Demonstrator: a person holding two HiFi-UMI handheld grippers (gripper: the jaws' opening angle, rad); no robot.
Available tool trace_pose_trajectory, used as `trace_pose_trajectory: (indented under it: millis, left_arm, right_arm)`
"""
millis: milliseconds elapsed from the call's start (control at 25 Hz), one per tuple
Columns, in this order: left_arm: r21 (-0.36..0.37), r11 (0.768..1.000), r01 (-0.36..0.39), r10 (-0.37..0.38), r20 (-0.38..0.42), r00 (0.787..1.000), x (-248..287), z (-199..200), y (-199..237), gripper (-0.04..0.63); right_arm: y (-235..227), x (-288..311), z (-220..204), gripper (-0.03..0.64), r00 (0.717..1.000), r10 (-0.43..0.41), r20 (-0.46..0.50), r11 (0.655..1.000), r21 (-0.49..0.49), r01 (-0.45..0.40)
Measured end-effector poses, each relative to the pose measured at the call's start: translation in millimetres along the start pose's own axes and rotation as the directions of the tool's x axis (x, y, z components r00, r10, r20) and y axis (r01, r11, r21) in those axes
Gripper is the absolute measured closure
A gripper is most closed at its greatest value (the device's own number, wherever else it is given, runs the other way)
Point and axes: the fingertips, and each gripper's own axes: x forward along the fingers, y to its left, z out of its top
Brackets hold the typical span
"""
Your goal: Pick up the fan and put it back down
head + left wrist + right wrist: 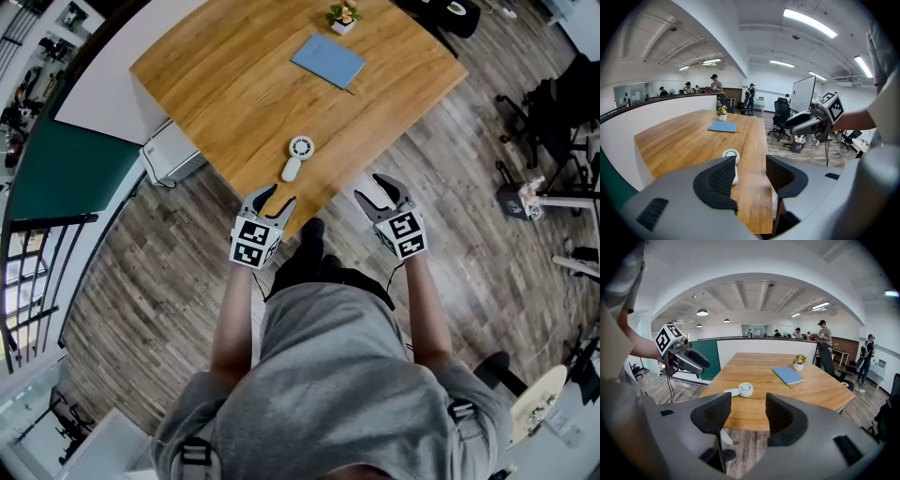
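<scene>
A small white hand-held fan [297, 156] lies flat on the wooden table [234, 84], close to its near corner, round head away from me. My left gripper [281, 195] hovers open over the table's near edge, just short of the fan's handle. My right gripper [368, 187] is open too, off the table's edge to the right, over the floor. In the left gripper view the fan [731, 155] shows partly behind the left jaw of the open gripper [751, 173]. In the right gripper view the fan [745, 389] lies ahead of the empty gripper [748, 416].
A blue notebook [327, 61] and a small potted plant [343, 16] sit at the table's far side. A white cabinet [169, 155] stands under the table's left edge. Office chairs [539, 112] stand at the right on the wood floor. People stand far off in the room.
</scene>
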Motion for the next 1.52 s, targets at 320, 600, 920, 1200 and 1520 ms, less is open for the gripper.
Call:
trace_pose_trajectory:
  millis: [320, 600, 920, 1200, 1520]
  left_arm:
    - [-0.018, 1.000, -0.001, 0.000, -0.028, 1.000, 19.3, -11.0, 9.7, 0.376]
    - [-0.027, 1.000, -0.010, 0.009, -0.023, 1.000, 40.4, -19.8, 15.4, 0.376]
    - [-0.026, 1.000, -0.008, 0.006, -0.056, 0.998, 68.2, -32.5, 24.4, 0.376]
    - [-0.053, 0.998, -0.012, 0.008, -0.086, 0.996, 87.4, -52.6, 37.0, 0.376]
    - [-0.019, 0.999, -0.036, 0.034, -0.096, 0.995, 112.4, -62.2, 46.8, 0.356]
  right_arm:
    - [-3.0, 12.0, -11.3, 0.379, 1.000, -0.002, -0.026, 1.000, 0.021, 0.002]
    - [-4.1, 25.8, -20.3, 0.379, 0.999, 0.005, -0.032, 0.998, 0.061, -0.003]
    - [-5.2, 42.3, -26.9, 0.379, 0.999, 0.018, -0.047, 0.995, 0.095, -0.013]
    - [-9.4, 59.2, -34.4, 0.380, 0.997, 0.012, -0.070, 0.994, 0.105, -0.005]
    - [-9.9, 69.1, -51.3, 0.380, 0.994, 0.031, -0.102, 0.993, 0.113, -0.019]
